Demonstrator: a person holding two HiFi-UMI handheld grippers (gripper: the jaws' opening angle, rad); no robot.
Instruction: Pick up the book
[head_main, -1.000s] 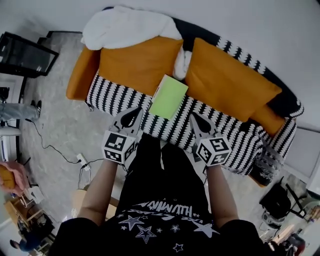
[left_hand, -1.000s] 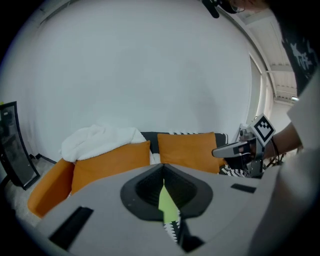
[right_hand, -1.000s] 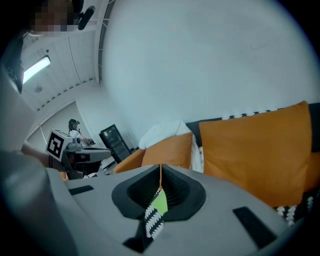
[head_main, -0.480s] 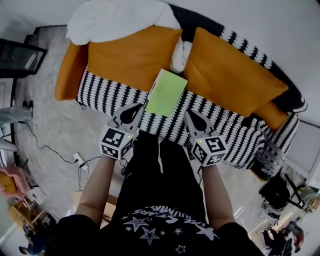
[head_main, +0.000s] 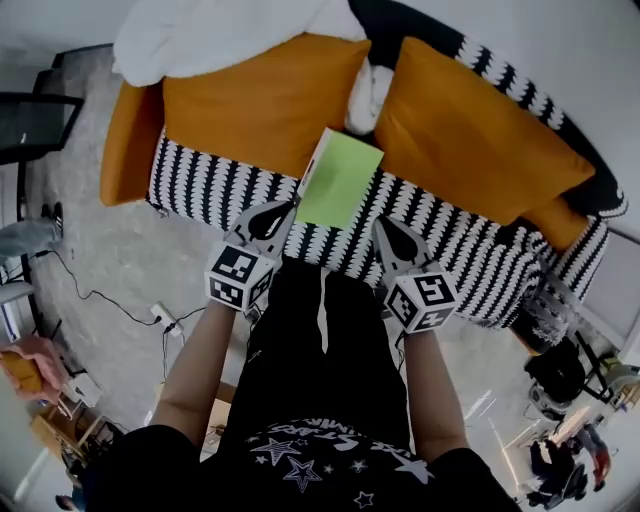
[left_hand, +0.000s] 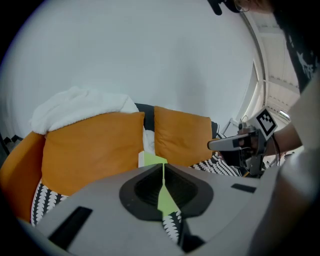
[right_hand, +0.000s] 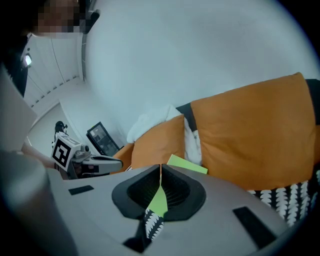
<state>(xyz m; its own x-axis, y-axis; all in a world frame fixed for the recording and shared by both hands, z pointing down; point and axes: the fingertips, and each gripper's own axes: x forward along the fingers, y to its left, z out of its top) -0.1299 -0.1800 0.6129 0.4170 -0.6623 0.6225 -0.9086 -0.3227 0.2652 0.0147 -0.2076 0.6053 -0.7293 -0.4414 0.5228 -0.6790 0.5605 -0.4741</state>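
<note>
A light green book (head_main: 338, 180) lies flat on the black-and-white striped sofa seat (head_main: 210, 185), in front of the gap between two orange cushions. My left gripper (head_main: 284, 207) is shut and empty, its tips just short of the book's near left corner. My right gripper (head_main: 382, 226) is also shut and empty, near the book's near right corner. In the left gripper view the book (left_hand: 150, 160) shows just past the closed jaws of the left gripper (left_hand: 163, 165), and the right gripper (left_hand: 235, 144) is at the right. The right gripper view shows the book (right_hand: 187, 164) beyond the closed right gripper (right_hand: 160, 166).
Two orange back cushions (head_main: 260, 100) (head_main: 470, 130) stand behind the book, with a white blanket (head_main: 215, 35) on top at the left. An orange armrest (head_main: 125, 140) ends the sofa. Cables (head_main: 110, 300) run over the grey floor at the left. My black-trousered legs are below the grippers.
Both grippers have sunk toward the sofa seat and come nearer to the book's near edge. Their jaws stay closed; the book has not moved.
</note>
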